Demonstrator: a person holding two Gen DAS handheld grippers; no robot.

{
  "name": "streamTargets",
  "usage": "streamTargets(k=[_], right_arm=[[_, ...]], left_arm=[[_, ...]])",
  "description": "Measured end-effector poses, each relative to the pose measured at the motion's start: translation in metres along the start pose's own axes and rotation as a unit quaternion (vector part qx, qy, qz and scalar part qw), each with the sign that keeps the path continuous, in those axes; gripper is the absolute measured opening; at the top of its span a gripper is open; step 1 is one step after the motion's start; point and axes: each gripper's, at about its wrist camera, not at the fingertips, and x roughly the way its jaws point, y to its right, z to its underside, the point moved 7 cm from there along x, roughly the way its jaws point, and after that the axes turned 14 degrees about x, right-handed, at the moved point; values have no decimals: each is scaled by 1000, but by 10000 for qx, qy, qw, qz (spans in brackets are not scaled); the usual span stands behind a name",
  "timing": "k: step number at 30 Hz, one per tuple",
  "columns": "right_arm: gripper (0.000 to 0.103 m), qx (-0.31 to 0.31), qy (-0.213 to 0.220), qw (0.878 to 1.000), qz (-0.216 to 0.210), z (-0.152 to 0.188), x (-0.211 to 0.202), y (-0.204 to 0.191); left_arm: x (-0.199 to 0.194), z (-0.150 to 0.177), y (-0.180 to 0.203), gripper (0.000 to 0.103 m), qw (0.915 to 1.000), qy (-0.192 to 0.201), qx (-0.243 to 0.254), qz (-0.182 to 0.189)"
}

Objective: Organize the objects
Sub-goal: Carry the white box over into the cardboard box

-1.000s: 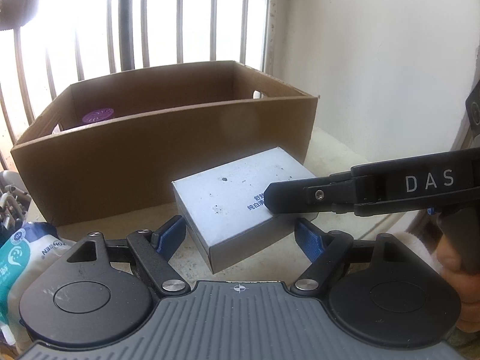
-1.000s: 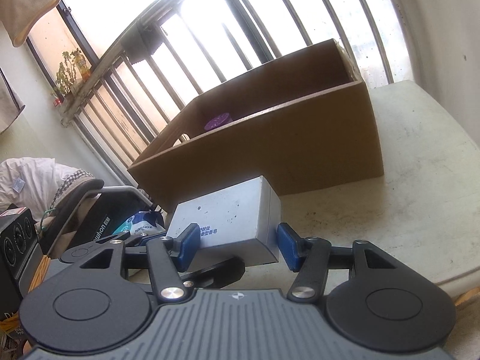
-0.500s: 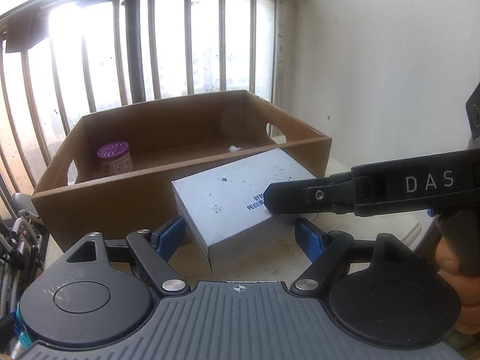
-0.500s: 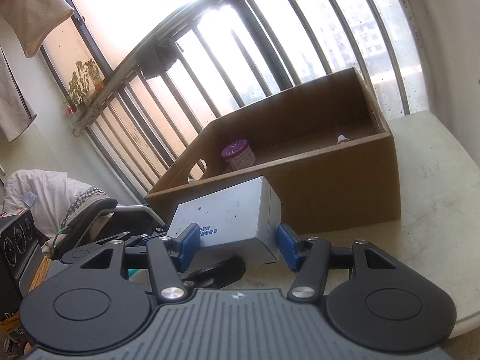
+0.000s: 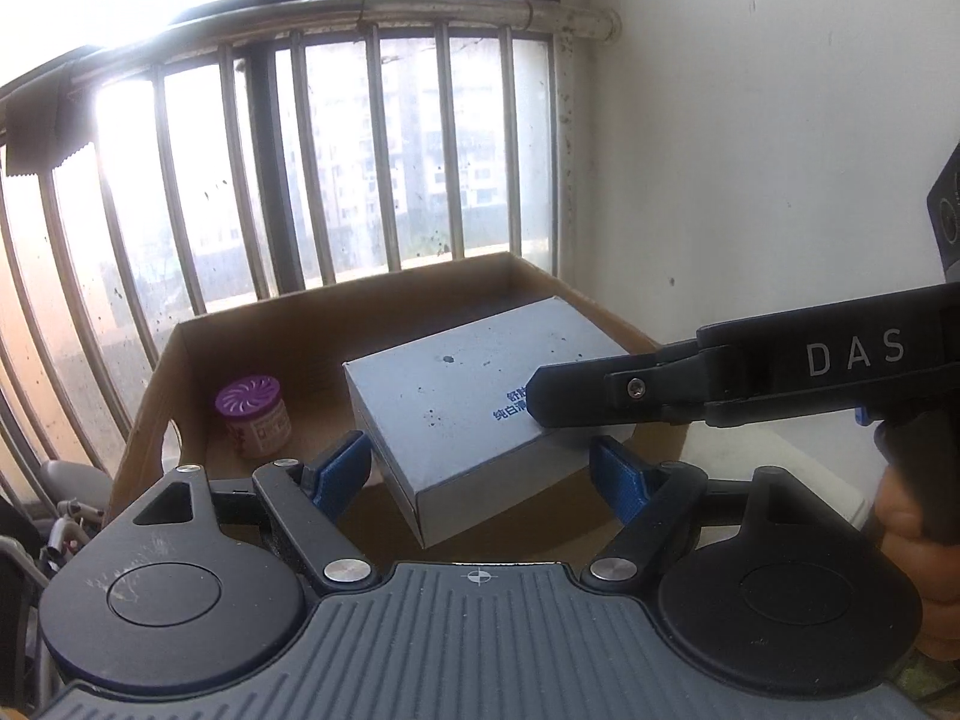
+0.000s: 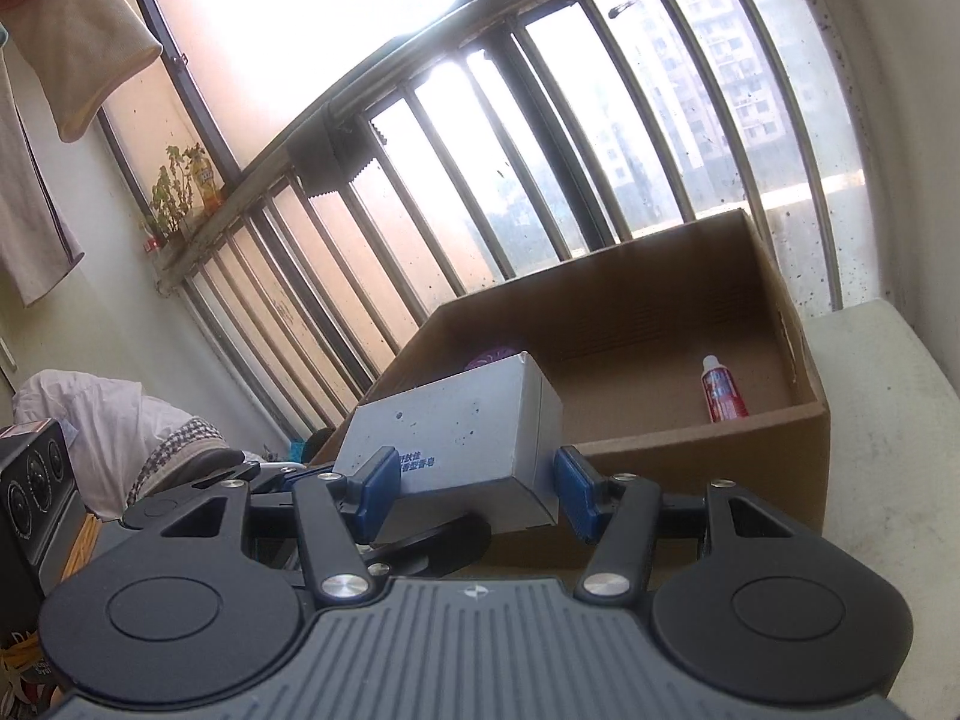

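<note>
A grey cardboard box (image 5: 462, 402) with blue print is held in the air above the near edge of an open brown carton (image 5: 198, 324). My right gripper (image 6: 477, 480) is shut on the grey box (image 6: 462, 438), its blue pads on both sides. My left gripper (image 5: 483, 468) sits around the box's near corner, its left pad touching and its right pad slightly apart. The right gripper's finger (image 5: 600, 405) crosses the box top in the left wrist view. Inside the carton (image 6: 720, 456) stand a purple-lidded jar (image 5: 255, 414) and a small red and white tube (image 6: 723, 390).
The carton stands on a pale table (image 6: 888, 420) against barred windows (image 5: 360, 150). A white wall (image 5: 750, 150) is at the right. Clothes, a chair and a black speaker (image 6: 30, 504) lie at the left below the table.
Both grippers have lifted the grey box from the table up to above the carton's near edge. The carton's inside, with the jar and tube, has come into view.
</note>
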Motion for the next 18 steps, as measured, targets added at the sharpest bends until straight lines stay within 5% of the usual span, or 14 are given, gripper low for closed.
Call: streamTargets(k=[10, 18], right_arm=[[61, 96, -56, 9998, -155, -54, 23, -7], [61, 359, -436, 9983, -113, -86, 60, 5]], left_arm=[[26, -37, -33, 80, 9997, 110, 190, -51], [59, -50, -56, 80, 9994, -163, 306, -49]])
